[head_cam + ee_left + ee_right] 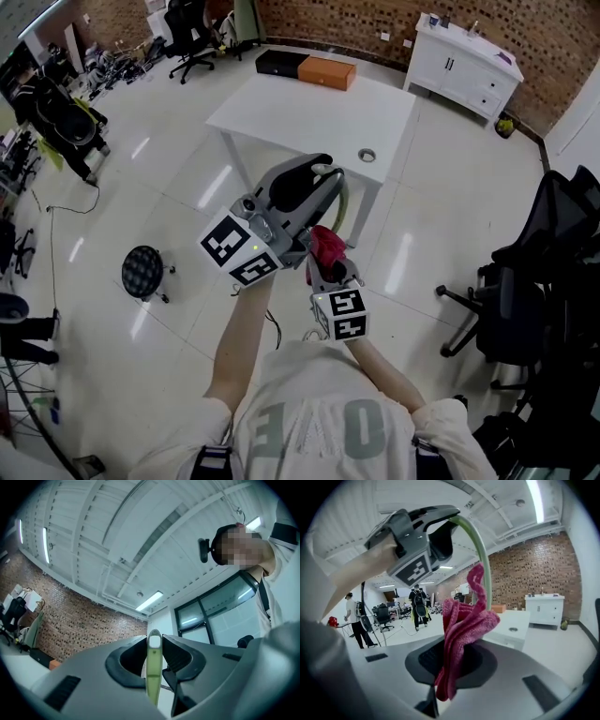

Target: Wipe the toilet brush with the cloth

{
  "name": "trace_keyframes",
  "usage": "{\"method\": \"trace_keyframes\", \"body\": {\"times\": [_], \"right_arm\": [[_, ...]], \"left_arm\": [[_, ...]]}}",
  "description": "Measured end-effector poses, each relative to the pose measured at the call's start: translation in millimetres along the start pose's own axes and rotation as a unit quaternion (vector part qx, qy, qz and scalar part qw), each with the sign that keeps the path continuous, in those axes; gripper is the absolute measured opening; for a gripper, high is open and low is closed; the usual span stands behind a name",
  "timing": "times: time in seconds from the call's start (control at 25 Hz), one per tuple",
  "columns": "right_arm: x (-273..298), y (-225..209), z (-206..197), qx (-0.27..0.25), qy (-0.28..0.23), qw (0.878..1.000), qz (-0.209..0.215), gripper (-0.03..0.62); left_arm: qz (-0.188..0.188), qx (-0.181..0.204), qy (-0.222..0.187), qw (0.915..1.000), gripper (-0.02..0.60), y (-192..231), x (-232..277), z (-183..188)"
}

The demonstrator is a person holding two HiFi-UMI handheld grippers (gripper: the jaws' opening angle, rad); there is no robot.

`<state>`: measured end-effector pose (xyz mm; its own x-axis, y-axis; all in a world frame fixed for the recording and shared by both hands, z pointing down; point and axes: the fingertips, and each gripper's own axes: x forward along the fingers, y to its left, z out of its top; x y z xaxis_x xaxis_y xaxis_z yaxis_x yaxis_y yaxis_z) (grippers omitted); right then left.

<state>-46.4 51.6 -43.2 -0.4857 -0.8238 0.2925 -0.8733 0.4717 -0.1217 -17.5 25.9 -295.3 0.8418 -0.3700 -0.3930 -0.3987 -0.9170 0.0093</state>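
Touching the toilet brush [481, 550], the cloth [461, 630] stands near a lettered shirt [319, 427].

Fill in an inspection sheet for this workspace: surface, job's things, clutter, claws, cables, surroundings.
Surface: white table ahead of the person, bare apart from a small round fitting near its right edge.
Job's things: green toilet brush handle held up in the air; pink cloth bunched against it; brush head not in view.
Clutter: orange box and black box on the floor beyond the table.
Claws: left claw shut on the toilet brush handle; right claw shut on the cloth.
Cables: thin black cable on the floor at left.
Surroundings: brick wall, white cabinet, office chairs, black stool.
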Motion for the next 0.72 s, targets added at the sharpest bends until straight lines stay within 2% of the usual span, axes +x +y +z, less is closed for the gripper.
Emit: {"method": "trace_keyframes", "body": {"times": [0.16, 0.28, 0.48, 0.72], "right_arm": [[-5.1, -19.8, 2.3, 0.028, -0.001, 0.999, -0.027, 0.032], [-8.9, -25.1, 15.5, 0.027, -0.021, 0.999, -0.034, 0.032], [-21.2, -25.8, 59.6, -0.008, -0.076, 0.996, -0.038, 0.032], [-30.9, -11.7, 101.2, -0.092, -0.122, 0.987, -0.044, 0.032]], "left_arm": [[-0.002, -0.008, 0.017, 0.9998, 0.109, -6.6, -3.0, -18.1], [-0.003, -0.008, 0.033, 0.9994, 0.109, -7.8, -5.7, -28.0], [0.006, -0.016, 0.06, 0.998, 0.109, -6.2, -8.6, -52.3], [0.006, -0.048, 0.069, 0.9965, 0.109, -3.6, -18.9, -68.4]]}}
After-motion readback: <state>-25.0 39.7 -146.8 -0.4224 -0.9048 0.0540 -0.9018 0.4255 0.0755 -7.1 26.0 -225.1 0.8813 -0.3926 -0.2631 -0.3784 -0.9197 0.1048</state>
